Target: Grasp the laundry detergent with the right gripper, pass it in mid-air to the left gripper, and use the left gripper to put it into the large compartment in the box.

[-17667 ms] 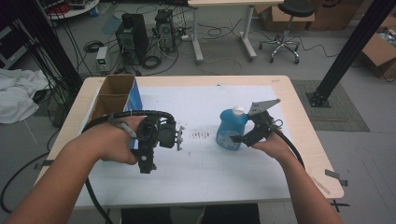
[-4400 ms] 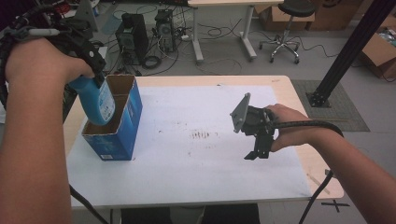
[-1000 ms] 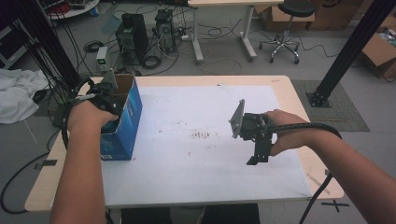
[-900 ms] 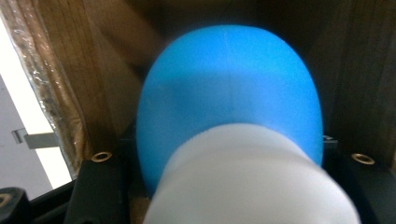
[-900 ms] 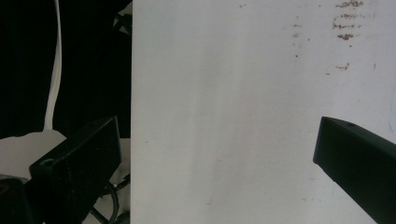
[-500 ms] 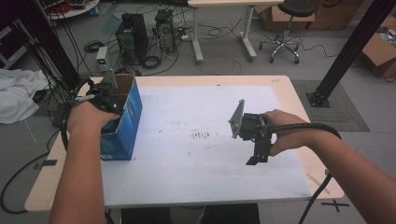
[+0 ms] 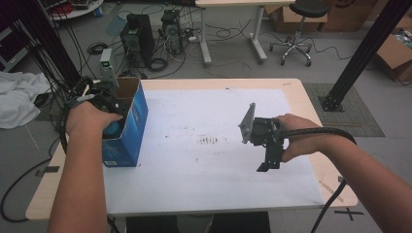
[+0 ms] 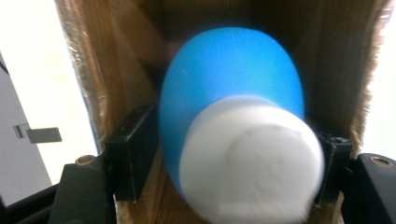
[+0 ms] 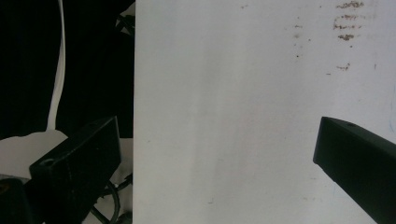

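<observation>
A blue bottle point(image 8: 224, 93) with a white cap point(image 8: 252, 163) stands inside the blue cardboard box point(image 7: 130, 127) at the table's left edge. A sliver of the bottle point(image 7: 114, 129) shows beside my left hand point(image 7: 90, 119) in the high view. My left gripper point(image 8: 233, 154) reaches down into the box with the bottle between its jaws. They have just been opening and now stand slightly off the bottle's sides. My right gripper point(image 7: 269, 162) hovers over the right half of the white table top point(image 7: 194, 170), open with nothing between its jaws point(image 9: 210, 154).
The box's brown inner walls point(image 8: 116, 56) close in tightly around the bottle and my left gripper's jaws. Some small dark marks point(image 7: 209, 141) dot the table's middle. Computers point(image 7: 138, 36), cables and a stool point(image 7: 291, 29) stand on the floor beyond the far edge.
The bottle, held over the box a few seconds ago, now sits down inside it with my left hand lowered over the opening. Over the last second neither hand visibly moved.
</observation>
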Demonstrator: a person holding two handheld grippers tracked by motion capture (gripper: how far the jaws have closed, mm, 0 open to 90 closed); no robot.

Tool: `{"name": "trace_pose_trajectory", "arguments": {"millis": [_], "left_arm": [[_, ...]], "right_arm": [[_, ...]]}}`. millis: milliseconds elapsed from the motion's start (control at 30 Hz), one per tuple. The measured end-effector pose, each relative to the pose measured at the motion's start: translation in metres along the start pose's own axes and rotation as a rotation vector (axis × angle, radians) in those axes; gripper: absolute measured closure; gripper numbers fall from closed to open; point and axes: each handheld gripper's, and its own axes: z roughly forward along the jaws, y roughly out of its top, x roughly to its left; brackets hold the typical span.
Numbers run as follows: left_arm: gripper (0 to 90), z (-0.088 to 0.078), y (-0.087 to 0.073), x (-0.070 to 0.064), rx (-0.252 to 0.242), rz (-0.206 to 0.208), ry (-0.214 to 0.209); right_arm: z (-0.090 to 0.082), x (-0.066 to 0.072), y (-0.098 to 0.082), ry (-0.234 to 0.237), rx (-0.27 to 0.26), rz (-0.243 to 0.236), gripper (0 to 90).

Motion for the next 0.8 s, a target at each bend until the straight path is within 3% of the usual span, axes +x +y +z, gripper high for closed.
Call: {"name": "trace_pose_trajectory", "arguments": {"millis": [100, 567, 800], "left_arm": [[28.9, -0.007, -0.001, 0.000, -0.015, 0.005, 0.021], [27.2, -0.034, -0.007, -0.002, -0.055, 0.024, 0.034], [20.0, -0.051, -0.011, -0.006, -0.061, 0.041, 0.052]], "right_arm": [[-0.002, -0.001, -0.001, -0.004, -0.004, 0.005, 1.0], [-0.004, 0.000, 0.002, -0.010, -0.007, 0.004, 1.2], [-0.004, 0.000, 0.003, -0.008, -0.011, 0.005, 1.4]]}}
